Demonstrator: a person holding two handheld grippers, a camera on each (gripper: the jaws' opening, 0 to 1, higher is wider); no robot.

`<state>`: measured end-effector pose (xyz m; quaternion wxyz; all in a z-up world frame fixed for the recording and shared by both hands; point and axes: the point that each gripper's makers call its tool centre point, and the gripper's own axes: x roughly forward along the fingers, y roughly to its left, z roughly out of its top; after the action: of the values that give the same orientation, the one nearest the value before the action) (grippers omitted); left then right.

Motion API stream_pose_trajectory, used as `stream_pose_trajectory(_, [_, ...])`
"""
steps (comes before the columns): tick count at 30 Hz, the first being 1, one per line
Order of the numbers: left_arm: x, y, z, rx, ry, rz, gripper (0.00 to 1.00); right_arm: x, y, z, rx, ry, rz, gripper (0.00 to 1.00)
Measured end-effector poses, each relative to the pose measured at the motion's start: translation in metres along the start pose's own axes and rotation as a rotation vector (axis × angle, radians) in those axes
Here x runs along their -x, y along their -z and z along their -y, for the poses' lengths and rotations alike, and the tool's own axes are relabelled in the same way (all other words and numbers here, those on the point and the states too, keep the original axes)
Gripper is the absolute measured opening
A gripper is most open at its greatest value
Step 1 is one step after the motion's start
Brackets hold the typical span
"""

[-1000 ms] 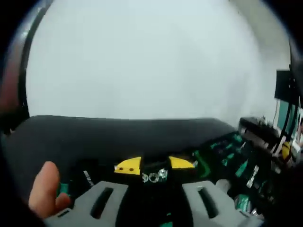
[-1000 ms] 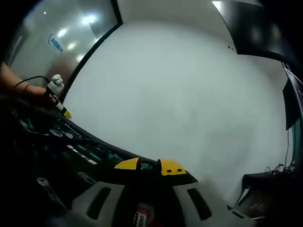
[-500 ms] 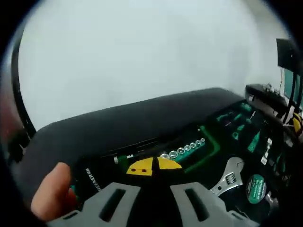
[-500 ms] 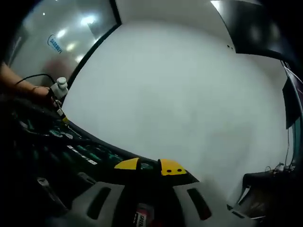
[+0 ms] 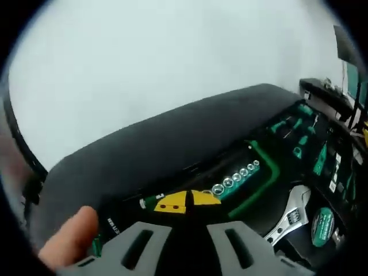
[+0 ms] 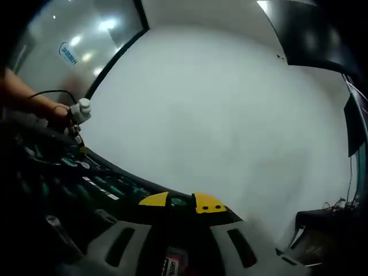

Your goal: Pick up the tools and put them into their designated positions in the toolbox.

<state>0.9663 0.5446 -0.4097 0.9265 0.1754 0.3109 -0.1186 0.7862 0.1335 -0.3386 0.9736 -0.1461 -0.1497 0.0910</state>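
The open black toolbox (image 5: 172, 138) has green-lined slots. A row of shiny sockets (image 5: 236, 175) sits in one slot just beyond my left gripper (image 5: 187, 202), whose yellow tips meet with nothing seen between them. A silver adjustable wrench (image 5: 290, 215) lies to the right. In the right gripper view, my right gripper (image 6: 180, 202) has its yellow tips a little apart around a green-tinted tool (image 6: 178, 201); a labelled part (image 6: 171, 265) of it runs back between the jaws. Far left there, a hand (image 6: 34, 103) holds the left gripper (image 6: 80, 112) over the toolbox (image 6: 109, 187).
A thumb (image 5: 75, 244) shows at the lower left of the left gripper view. A round green label (image 5: 322, 221) and more green tools (image 5: 302, 141) lie right of the wrench. Behind the box is a plain white wall (image 6: 218, 115); cables and dark equipment (image 6: 322, 227) sit at far right.
My left gripper's tips, apart one second ago, have come together. Its view has dipped toward the sockets and wrench. In the right gripper view the left gripper has drifted slightly right; the right gripper is unchanged.
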Motion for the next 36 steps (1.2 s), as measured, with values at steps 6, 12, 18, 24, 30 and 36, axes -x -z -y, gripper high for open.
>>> stream_pose_trajectory(6, [0.006, 0.004, 0.013, -0.076, -0.053, 0.107, 0.00, 0.001, -0.001, 0.001, -0.012, 0.003, 0.009, 0.13])
stream_pose_trajectory(12, [0.002, -0.010, 0.004, -0.067, 0.024, 0.155, 0.00, 0.001, -0.001, 0.001, -0.012, 0.001, 0.009, 0.13])
stream_pose_trajectory(18, [0.119, -0.029, -0.097, 0.453, -0.093, 0.518, 0.25, 0.001, 0.000, 0.004, -0.034, 0.008, 0.007, 0.13])
stream_pose_trajectory(24, [0.181, 0.095, -0.160, 0.451, -0.339, 0.330, 0.29, 0.001, -0.002, 0.001, -0.025, 0.002, 0.010, 0.13])
stream_pose_trajectory(30, [0.150, 0.171, -0.129, 0.476, -0.312, 0.179, 0.37, 0.001, -0.001, -0.001, -0.017, -0.007, 0.007, 0.13])
stream_pose_trajectory(36, [0.107, 0.187, -0.111, 0.415, -0.245, 0.187, 0.54, -0.001, 0.002, 0.000, -0.011, 0.002, -0.006, 0.13])
